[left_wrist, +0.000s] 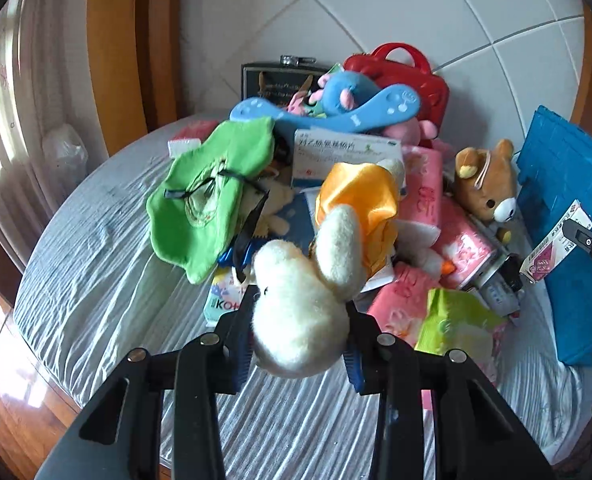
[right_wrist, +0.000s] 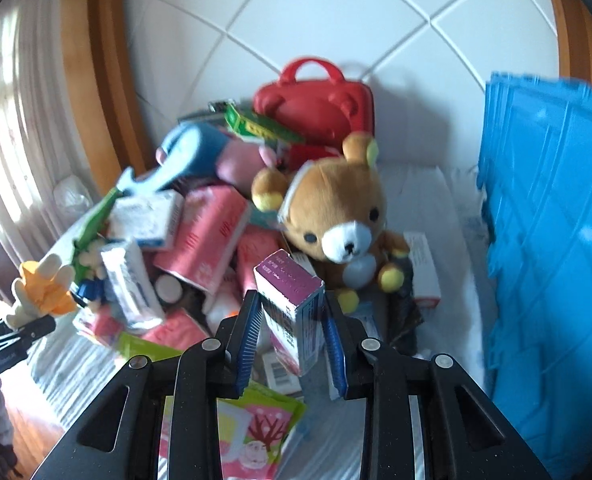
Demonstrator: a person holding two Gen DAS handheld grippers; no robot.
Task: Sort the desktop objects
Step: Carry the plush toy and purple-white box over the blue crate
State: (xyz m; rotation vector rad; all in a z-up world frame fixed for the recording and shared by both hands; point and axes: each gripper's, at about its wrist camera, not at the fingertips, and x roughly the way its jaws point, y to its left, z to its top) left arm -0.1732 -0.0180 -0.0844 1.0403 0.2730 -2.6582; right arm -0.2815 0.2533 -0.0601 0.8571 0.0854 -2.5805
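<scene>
My left gripper (left_wrist: pixel 300 332) is shut on a white plush toy (left_wrist: pixel 296 312) with a yellow satin cape (left_wrist: pixel 356 200), held up above the pile. From the right wrist view the same toy (right_wrist: pixel 43 284) hangs at the far left in the left gripper (right_wrist: pixel 15 332). My right gripper (right_wrist: pixel 291 320) is shut on a small box with a purple top (right_wrist: pixel 289 280), its blue pads pressing both sides. That box (left_wrist: pixel 552 248) also shows at the right edge of the left wrist view, with the right gripper's fingers (left_wrist: pixel 588 240) on it.
A heap of objects lies on the grey striped cloth (left_wrist: pixel 107 280): a brown bear plush (right_wrist: pixel 336 216), a blue plush (left_wrist: pixel 336 108), a green cloth (left_wrist: pixel 203 200), pink packs (right_wrist: pixel 207 232), medicine boxes (left_wrist: pixel 344 152) and a red case (right_wrist: pixel 316 100). A blue crate (right_wrist: pixel 552 240) stands right.
</scene>
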